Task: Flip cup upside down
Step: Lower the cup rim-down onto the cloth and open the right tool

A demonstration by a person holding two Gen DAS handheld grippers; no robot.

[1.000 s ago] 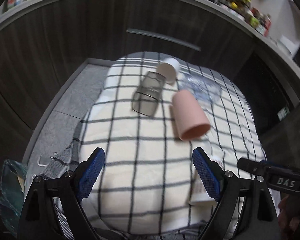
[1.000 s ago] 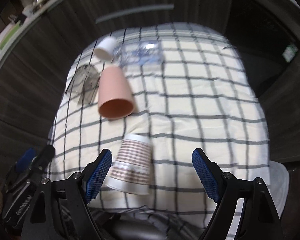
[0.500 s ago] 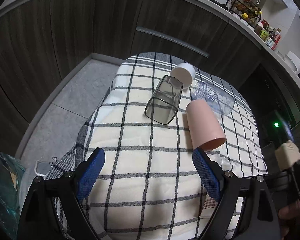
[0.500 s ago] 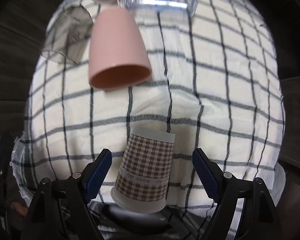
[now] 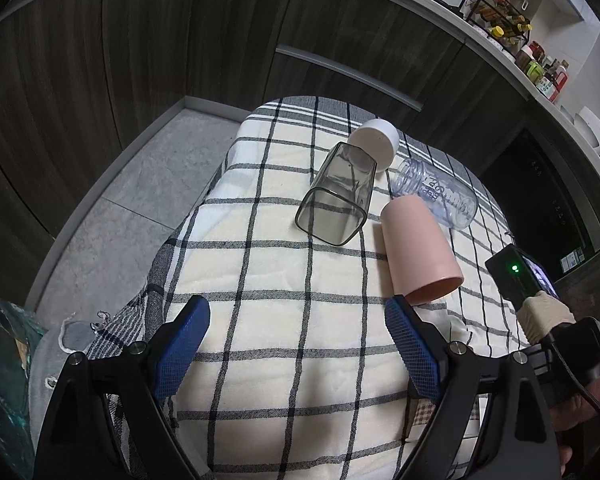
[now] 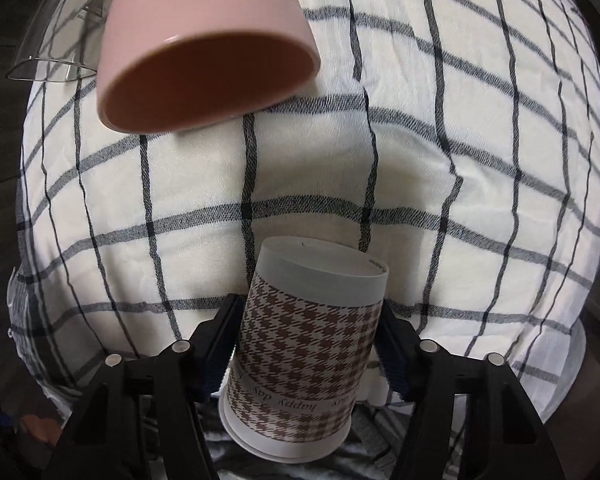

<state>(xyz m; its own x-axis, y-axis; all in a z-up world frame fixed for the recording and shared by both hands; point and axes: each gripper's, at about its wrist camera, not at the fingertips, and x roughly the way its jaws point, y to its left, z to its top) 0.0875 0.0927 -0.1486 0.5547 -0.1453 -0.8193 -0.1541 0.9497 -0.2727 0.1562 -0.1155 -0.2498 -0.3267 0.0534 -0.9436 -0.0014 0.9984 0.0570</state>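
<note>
A paper cup (image 6: 304,356) with a brown houndstooth pattern lies on its side on the checked cloth (image 6: 440,140), its rim toward the camera. My right gripper (image 6: 306,344) has its blue pads against both sides of the cup. In the left wrist view a sliver of that cup (image 5: 422,420) shows behind the right finger. My left gripper (image 5: 298,344) is open and empty, held above the near part of the cloth (image 5: 268,288). A pink cup (image 5: 416,248) lies on its side with its mouth toward me; it also shows in the right wrist view (image 6: 204,40).
A smoky square glass (image 5: 336,200), a white cup (image 5: 376,144) and a clear plastic jar (image 5: 436,196) lie on their sides at the far end of the cloth. Dark cabinet fronts (image 5: 180,40) stand behind. The right gripper's body (image 5: 540,312) is at the right edge.
My right gripper has moved forward and down onto the houndstooth cup and its jaws have closed against the cup's sides. My left gripper has risen and pulled back a little.
</note>
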